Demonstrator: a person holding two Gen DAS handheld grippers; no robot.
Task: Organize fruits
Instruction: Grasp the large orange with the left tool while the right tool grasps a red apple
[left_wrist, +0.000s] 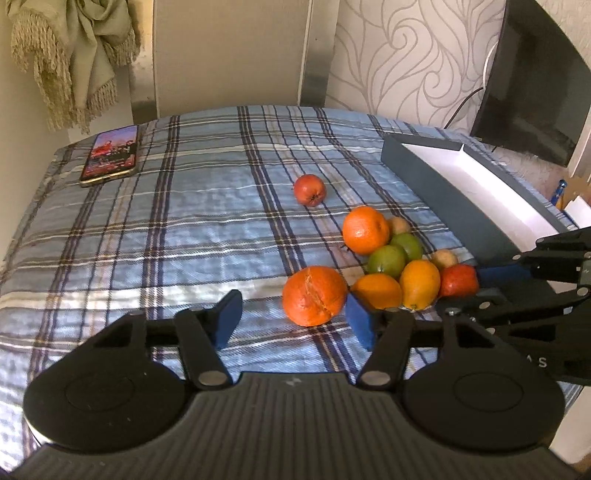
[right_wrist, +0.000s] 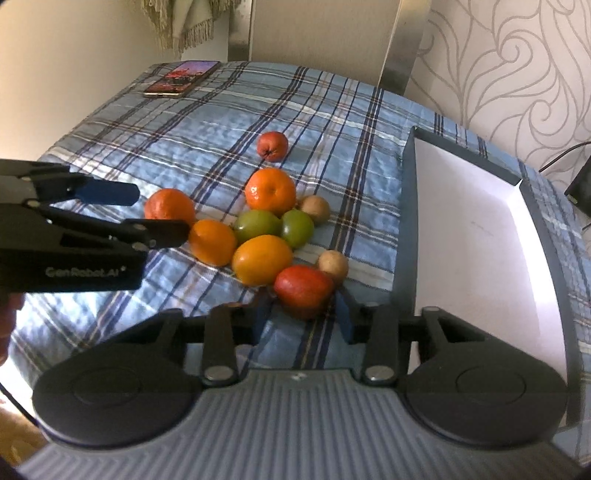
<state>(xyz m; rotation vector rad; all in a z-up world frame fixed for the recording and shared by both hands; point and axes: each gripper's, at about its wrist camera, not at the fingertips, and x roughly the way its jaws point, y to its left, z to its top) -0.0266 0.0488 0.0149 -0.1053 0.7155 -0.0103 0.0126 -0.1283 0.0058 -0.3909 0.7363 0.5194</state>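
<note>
Several fruits lie clustered on the plaid cloth (left_wrist: 147, 221): oranges, two green limes (right_wrist: 273, 225), two small brown fruits and a lone red fruit (left_wrist: 309, 189) farther back. My left gripper (left_wrist: 293, 317) is open, its pads either side of a large cracked orange (left_wrist: 314, 295). It shows from the side in the right wrist view (right_wrist: 162, 214). My right gripper (right_wrist: 303, 321) is open with its blue pads flanking a red fruit (right_wrist: 303, 290), apparently touching it. The right gripper also shows in the left wrist view (left_wrist: 487, 282).
A dark box with a white inside (right_wrist: 476, 236) stands open at the right of the fruits. A phone (left_wrist: 110, 154) lies at the far left corner. A dark monitor (left_wrist: 532, 85) leans at the back right. A chair back (left_wrist: 229, 55) stands behind the table.
</note>
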